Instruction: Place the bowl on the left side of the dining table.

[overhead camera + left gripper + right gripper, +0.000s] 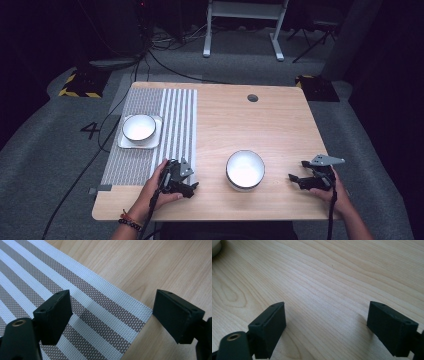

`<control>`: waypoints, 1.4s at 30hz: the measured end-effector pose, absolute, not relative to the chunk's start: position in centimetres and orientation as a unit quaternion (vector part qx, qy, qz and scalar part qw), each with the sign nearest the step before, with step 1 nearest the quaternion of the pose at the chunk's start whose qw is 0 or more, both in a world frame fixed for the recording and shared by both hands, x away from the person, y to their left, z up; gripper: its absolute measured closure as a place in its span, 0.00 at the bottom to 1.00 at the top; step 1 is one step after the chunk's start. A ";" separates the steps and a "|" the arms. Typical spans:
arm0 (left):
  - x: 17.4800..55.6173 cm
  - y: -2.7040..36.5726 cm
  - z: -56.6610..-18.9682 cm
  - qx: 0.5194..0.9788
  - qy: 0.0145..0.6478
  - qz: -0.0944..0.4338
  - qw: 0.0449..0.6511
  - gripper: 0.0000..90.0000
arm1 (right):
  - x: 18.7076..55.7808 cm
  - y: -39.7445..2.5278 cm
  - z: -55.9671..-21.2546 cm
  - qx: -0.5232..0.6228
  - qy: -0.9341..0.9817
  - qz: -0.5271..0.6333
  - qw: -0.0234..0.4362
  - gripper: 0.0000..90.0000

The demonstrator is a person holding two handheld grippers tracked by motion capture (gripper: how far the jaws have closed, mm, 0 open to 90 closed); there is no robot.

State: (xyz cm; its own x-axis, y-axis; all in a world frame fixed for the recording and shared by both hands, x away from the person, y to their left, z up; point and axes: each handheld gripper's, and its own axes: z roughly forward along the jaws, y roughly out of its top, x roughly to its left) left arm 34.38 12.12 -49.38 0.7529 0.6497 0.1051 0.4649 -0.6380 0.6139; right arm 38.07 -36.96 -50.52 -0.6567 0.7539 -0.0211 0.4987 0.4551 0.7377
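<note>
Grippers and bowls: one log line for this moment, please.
left gripper: open, over striped mat corner | right gripper: open, above bare table | bowl: between them, untouched

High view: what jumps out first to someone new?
Two white round bowls: one on bare light wood table between the grippers, one on a white square plate atop the grey-and-white striped woven placemat. Left gripper sits open at the mat's near corner; right gripper open over wood.
</note>
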 end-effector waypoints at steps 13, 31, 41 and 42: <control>33.9 14.3 -50.5 0.865 0.344 0.133 0.340 0.17 | 38.0 -37.0 -50.5 0.374 0.836 0.363 0.174 0.17; 33.5 14.5 -50.5 0.860 0.355 0.129 0.342 0.17 | 38.0 -37.0 -50.5 0.374 0.835 0.363 0.174 0.17; 33.5 14.5 -50.5 0.861 0.355 0.129 0.342 0.17 | 38.0 -37.0 -50.5 0.374 0.836 0.363 0.173 0.17; 33.5 14.5 -50.5 0.861 0.354 0.129 0.341 0.17 | 38.0 -37.0 -50.5 0.374 0.836 0.363 0.173 0.17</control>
